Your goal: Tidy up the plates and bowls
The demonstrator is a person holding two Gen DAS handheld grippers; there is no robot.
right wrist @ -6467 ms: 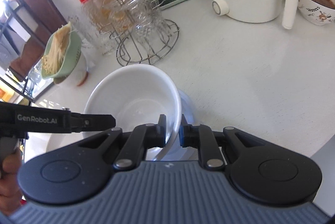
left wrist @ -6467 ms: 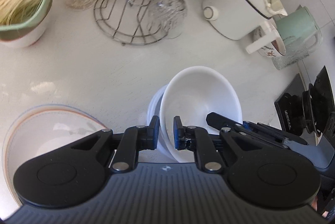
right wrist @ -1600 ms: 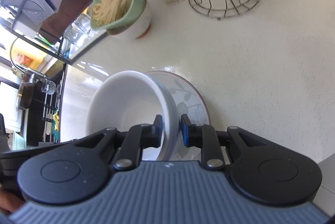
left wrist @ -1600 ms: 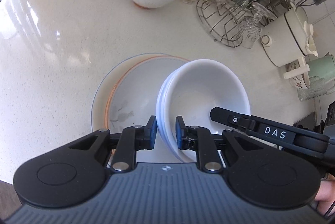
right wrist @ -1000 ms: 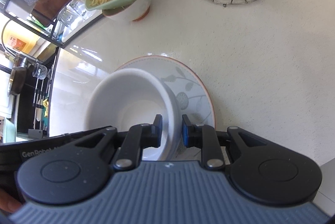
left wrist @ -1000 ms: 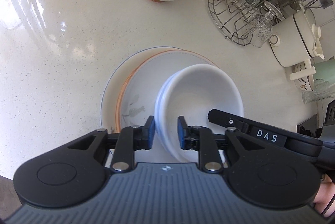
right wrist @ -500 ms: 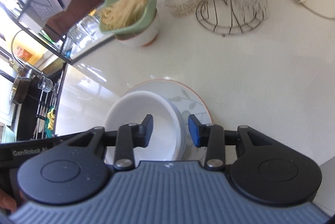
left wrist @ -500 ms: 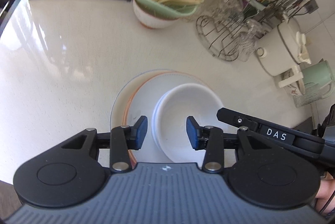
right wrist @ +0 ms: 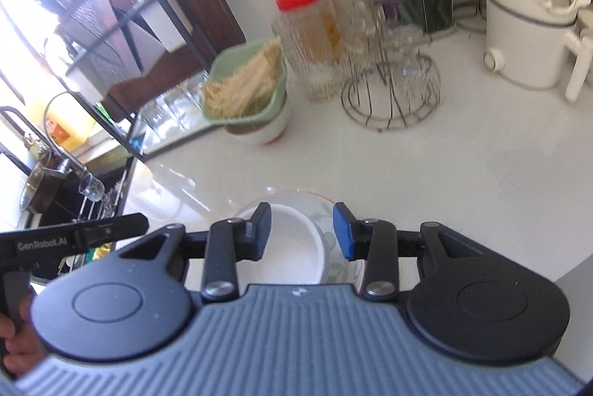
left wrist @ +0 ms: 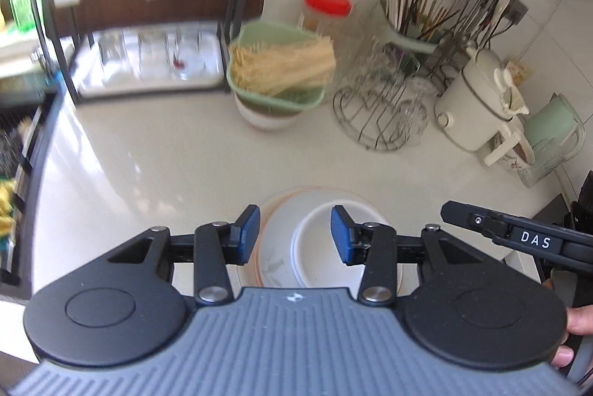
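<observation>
The stacked white bowls (left wrist: 326,248) sit inside the plates (left wrist: 276,248), a leaf-patterned plate with an orange rim nested on another plate, all resting on the pale tabletop (left wrist: 148,159) near its front edge. In the right wrist view the bowls (right wrist: 296,248) lie toward the left side of the plates (right wrist: 333,210). The left tool (left wrist: 294,235) hangs above the stack with its blue-padded fingers spread wide and nothing between them; they touch neither bowl nor plate. The right tool (right wrist: 302,231) is likewise wide open and empty above the same stack, and part of it shows at the right of the left wrist view, marked "DAS". Farther back on the tabletop stands a green basket of pale noodles (left wrist: 281,70) set on a white bowl, and just right of it a wire rack (left wrist: 378,114) with upturned glasses. Behind these are a red-lidded jar (left wrist: 326,7) and a utensil holder (left wrist: 411,25) full of chopsticks and tools. A white lidded pot (left wrist: 478,103) and a green mug (left wrist: 552,125) stand at the far right.
</observation>
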